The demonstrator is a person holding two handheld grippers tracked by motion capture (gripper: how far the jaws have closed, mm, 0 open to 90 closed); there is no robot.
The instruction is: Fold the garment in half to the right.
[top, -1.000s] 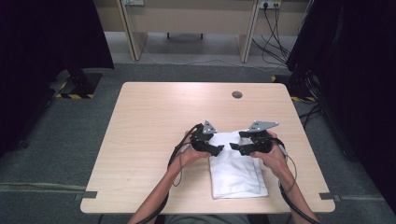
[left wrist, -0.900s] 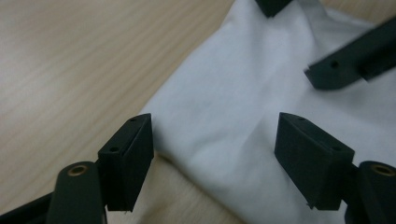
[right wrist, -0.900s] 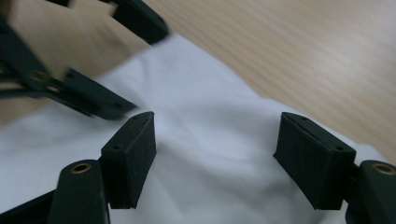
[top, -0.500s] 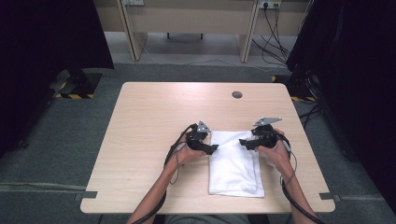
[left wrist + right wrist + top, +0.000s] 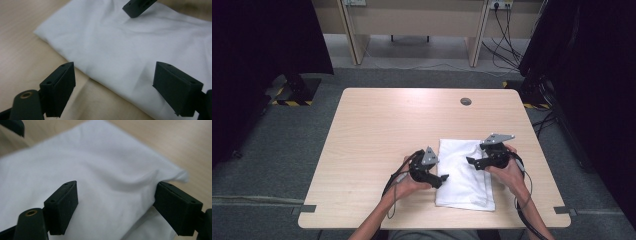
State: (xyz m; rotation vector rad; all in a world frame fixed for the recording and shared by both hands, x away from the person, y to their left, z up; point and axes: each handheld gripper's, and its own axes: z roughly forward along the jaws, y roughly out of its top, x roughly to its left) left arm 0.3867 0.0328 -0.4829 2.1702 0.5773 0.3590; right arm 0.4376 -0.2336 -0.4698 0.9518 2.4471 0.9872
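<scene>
A white folded cloth [image 5: 464, 180] lies flat on the right half of the wooden table [image 5: 387, 130]. My left gripper [image 5: 442, 178] is at the cloth's left edge and points right over it. In the left gripper view its jaws [image 5: 115, 70] stand wide apart and have just been opening; the cloth's edge [image 5: 105, 50] lies below them and the pads do not press on it. My right gripper [image 5: 471, 161] hovers over the cloth's right part and points left. Its jaws [image 5: 117, 186] have also just been opening, with a raised fold of cloth [image 5: 110, 170] between them, ungripped.
A small round cable port [image 5: 466, 101] sits in the table near its far edge. Bare wood lies to the left of the cloth. Cables [image 5: 512, 30] and desk legs stand on the floor beyond the table, and dark curtains hang on both sides.
Both grippers have come toward the near edge, the left one farther. Their jaws stand wider than before. The cloth's far edge now lies flat on the table.
</scene>
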